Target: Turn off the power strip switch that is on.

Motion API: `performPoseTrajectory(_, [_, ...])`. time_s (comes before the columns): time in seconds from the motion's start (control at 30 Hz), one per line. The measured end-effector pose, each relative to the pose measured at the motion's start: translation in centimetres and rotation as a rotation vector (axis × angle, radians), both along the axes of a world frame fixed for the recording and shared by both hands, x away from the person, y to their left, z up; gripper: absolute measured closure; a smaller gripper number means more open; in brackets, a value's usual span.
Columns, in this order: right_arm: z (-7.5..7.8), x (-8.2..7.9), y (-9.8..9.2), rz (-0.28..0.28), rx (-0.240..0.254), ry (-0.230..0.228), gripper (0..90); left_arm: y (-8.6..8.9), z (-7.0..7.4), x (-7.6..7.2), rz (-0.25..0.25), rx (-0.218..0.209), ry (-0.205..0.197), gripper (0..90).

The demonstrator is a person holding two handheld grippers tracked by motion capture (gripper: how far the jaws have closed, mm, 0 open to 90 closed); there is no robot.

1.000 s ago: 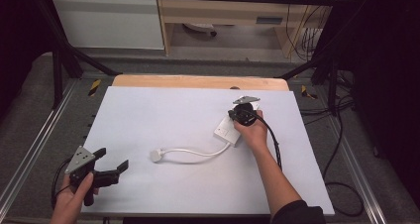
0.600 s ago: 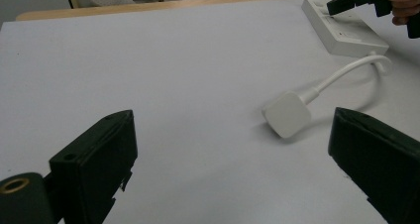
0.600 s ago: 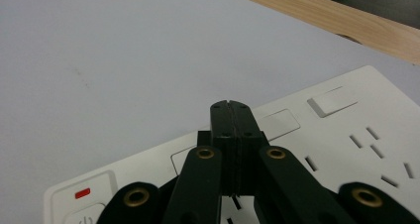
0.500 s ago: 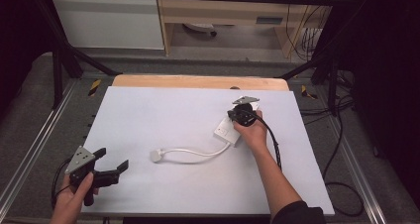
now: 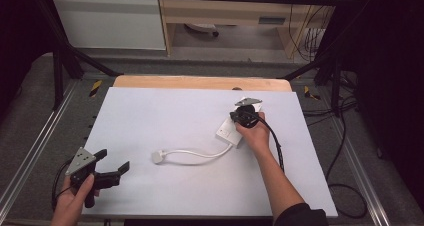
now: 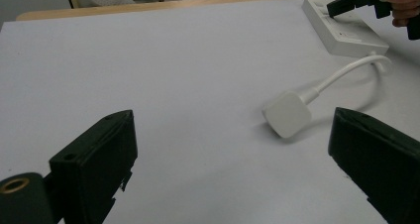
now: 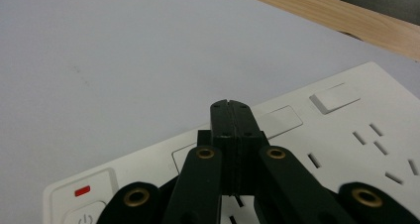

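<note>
Our right claw (image 7: 232,105), jaws closed empty, rests on the rigid, light power strip (image 5: 231,131) right of centre; we'd grasp its edges.

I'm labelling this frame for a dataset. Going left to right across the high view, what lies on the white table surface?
left gripper → plug → white cable → power strip → right gripper, pressed shut on the strip's top, held by the person's right hand.
</note>
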State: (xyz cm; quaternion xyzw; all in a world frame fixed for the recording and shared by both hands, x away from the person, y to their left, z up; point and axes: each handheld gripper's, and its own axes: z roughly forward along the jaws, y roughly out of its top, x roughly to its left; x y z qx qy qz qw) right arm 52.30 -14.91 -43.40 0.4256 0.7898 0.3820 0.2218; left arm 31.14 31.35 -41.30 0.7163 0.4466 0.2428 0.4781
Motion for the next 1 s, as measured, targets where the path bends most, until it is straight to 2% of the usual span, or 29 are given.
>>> performPoseTrajectory(1.0, [-0.14,-0.07,-0.03,-0.018,0.022,0.002,90.0,-0.05,-0.02,0.01,-0.002,0.005,0.000,4.8])
